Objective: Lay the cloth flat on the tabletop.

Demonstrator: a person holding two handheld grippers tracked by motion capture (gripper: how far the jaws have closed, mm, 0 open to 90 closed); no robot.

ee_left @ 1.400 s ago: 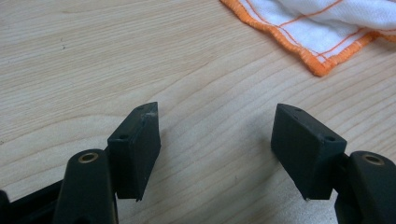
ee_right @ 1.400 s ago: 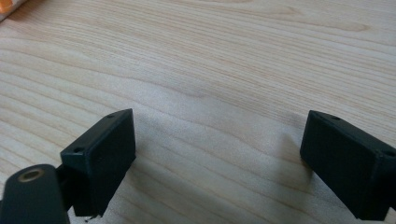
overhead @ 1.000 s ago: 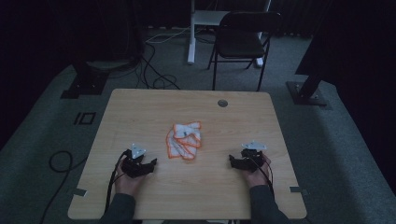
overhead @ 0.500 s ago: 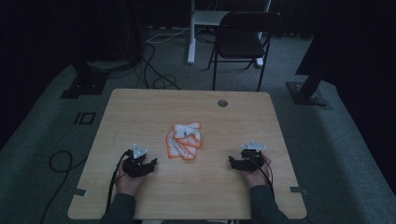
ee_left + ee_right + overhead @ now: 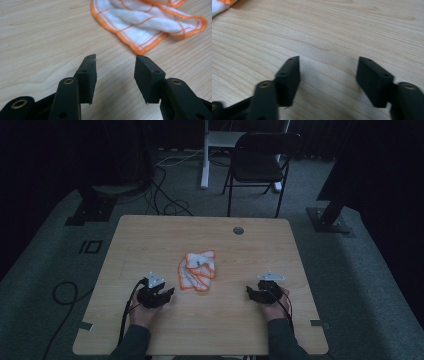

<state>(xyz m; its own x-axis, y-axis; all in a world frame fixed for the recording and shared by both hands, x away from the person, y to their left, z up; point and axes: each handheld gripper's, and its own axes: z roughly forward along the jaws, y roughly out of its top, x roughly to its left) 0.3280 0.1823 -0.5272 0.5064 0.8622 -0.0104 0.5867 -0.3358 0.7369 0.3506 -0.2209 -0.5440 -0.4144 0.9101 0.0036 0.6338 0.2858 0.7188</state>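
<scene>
A white cloth with orange trim (image 5: pixel 197 270) lies crumpled near the middle of the wooden surface (image 5: pixel 150 235), folded over itself in a loose heap. The person rests both hands low on the near side, one at each flank of the cloth. The left gripper (image 5: pixel 169 293) sits just beside the cloth's near-left edge; in the left gripper view its jaws stand apart with bare wood between them, and an orange-hemmed corner of the cloth (image 5: pixel 147 25) lies a little ahead of the tips. The right gripper (image 5: pixel 250 292) is farther off to the other side, well apart from the fabric; in the right gripper view only a sliver of the cloth (image 5: pixel 222 5) shows at the top left corner, and its jaws too hold nothing. Both pairs of jaws have just been closing somewhat, with nothing between them, yet both remain released.

I judge this to be the very start of the work: the cloth is untouched and neither gripper has taken hold. The next move seems to call for the left gripper to slide forward to that near corner, pinch the hem cleanly, and for the right to travel across to find another edge, so the cloth can be spread or folded.
</scene>
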